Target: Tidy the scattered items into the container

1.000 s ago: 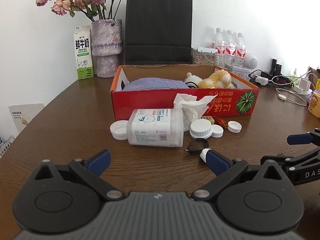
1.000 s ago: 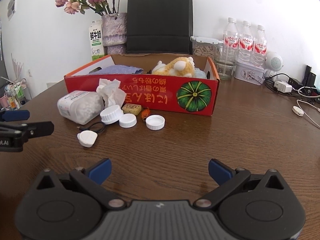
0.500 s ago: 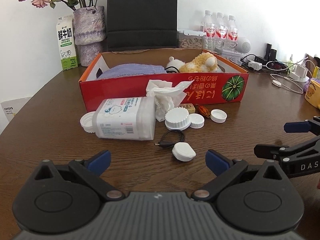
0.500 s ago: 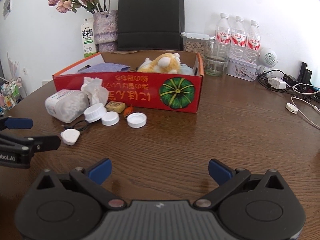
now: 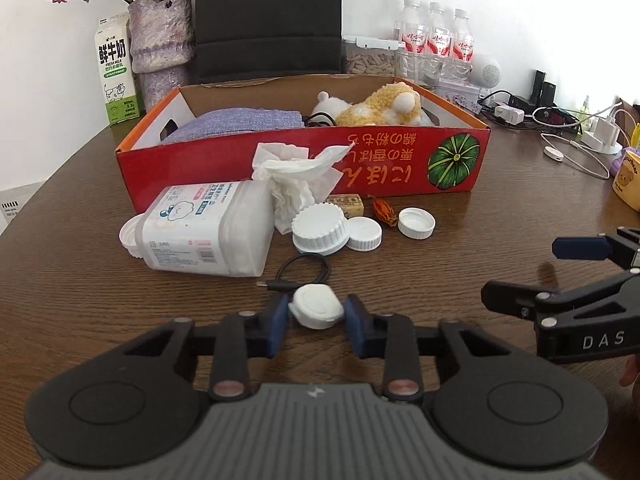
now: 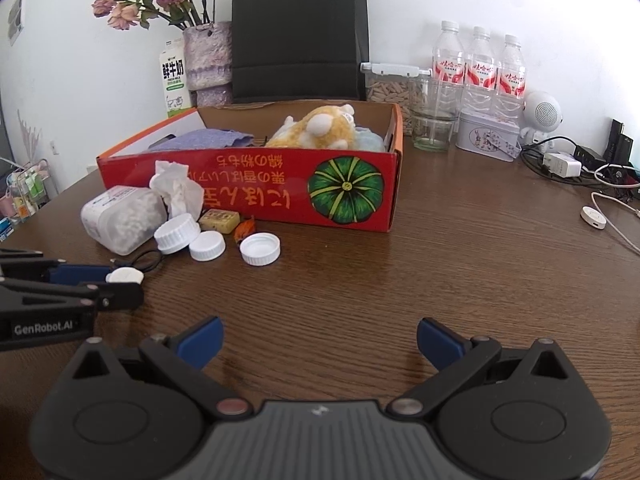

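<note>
My left gripper (image 5: 316, 322) is shut on the white round charger (image 5: 317, 306) with a coiled black cable (image 5: 304, 274), low over the table in front of the red cardboard box (image 5: 304, 168). It also shows in the right wrist view (image 6: 125, 277). The box holds a purple cloth (image 5: 236, 126) and a yellow plush toy (image 5: 384, 108). Before it lie a plastic jar on its side (image 5: 204, 234), a crumpled tissue (image 5: 296, 178), three white lids (image 5: 320, 230), a small yellow packet (image 5: 346, 204) and an orange wrapper (image 5: 384, 210). My right gripper (image 6: 320, 342) is open and empty, to the right.
A vase of flowers (image 5: 160, 48), a milk carton (image 5: 116, 72), a black paper bag (image 5: 268, 20), water bottles (image 5: 436, 40), a glass jar (image 6: 434, 120), a tin (image 6: 486, 138) and chargers with cables (image 5: 560, 124) stand behind and right of the box. A yellow cup (image 5: 628, 178) is at the far right.
My left gripper moved forward to the white charger and closed its fingers on it. The right gripper stayed open and drew slightly closer to the box.
</note>
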Demonstrator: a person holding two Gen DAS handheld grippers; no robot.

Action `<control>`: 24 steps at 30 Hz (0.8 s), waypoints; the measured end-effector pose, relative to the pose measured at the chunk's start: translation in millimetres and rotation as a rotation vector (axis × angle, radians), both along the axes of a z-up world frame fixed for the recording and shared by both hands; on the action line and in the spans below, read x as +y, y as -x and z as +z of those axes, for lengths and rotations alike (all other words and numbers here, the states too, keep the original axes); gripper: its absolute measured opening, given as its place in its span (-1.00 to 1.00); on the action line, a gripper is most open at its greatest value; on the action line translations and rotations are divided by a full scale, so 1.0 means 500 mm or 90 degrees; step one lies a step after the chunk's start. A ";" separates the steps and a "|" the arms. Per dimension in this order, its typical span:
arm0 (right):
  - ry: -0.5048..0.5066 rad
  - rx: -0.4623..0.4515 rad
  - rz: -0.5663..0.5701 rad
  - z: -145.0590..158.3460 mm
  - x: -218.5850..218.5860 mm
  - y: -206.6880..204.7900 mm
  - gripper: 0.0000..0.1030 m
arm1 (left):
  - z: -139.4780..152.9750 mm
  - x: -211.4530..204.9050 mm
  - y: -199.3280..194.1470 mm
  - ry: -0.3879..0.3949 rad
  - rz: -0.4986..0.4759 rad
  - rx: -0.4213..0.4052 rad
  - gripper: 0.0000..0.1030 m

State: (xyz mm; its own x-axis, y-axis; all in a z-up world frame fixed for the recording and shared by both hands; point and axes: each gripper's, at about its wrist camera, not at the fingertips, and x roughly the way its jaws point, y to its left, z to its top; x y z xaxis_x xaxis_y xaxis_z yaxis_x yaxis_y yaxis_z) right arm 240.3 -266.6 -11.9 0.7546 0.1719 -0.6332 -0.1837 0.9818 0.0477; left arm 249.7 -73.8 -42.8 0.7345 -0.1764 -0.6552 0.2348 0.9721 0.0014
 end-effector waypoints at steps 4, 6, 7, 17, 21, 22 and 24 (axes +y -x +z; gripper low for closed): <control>-0.001 0.002 0.000 -0.002 0.000 0.000 1.00 | 0.001 0.005 0.003 0.013 -0.002 -0.001 -0.42; 0.000 0.005 -0.001 -0.003 0.001 -0.001 1.00 | 0.003 0.010 0.006 0.022 -0.002 -0.002 -0.42; 0.002 0.006 -0.001 -0.004 0.001 -0.002 1.00 | 0.004 0.013 0.008 0.025 -0.002 -0.004 -0.42; 0.003 0.005 0.033 0.003 0.059 -0.011 1.00 | 0.026 0.087 0.020 0.056 0.026 -0.024 -0.42; 0.008 0.012 0.067 0.001 0.114 -0.019 1.00 | 0.031 0.138 0.021 0.059 0.049 -0.031 -0.42; 0.007 0.013 0.074 0.001 0.127 -0.022 1.00 | 0.033 0.151 0.021 0.059 0.055 -0.032 -0.42; 0.006 0.012 0.084 0.002 0.156 -0.027 1.00 | 0.035 0.172 0.022 0.059 0.060 -0.035 -0.42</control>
State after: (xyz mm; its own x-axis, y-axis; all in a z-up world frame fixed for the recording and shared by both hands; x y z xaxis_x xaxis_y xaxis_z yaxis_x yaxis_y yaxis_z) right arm 253.7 -188.9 -10.8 0.7134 0.2633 -0.6494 -0.3107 0.9495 0.0438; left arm 238.9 12.4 -25.5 0.7850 -0.1619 -0.5979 0.1438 0.9865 -0.0784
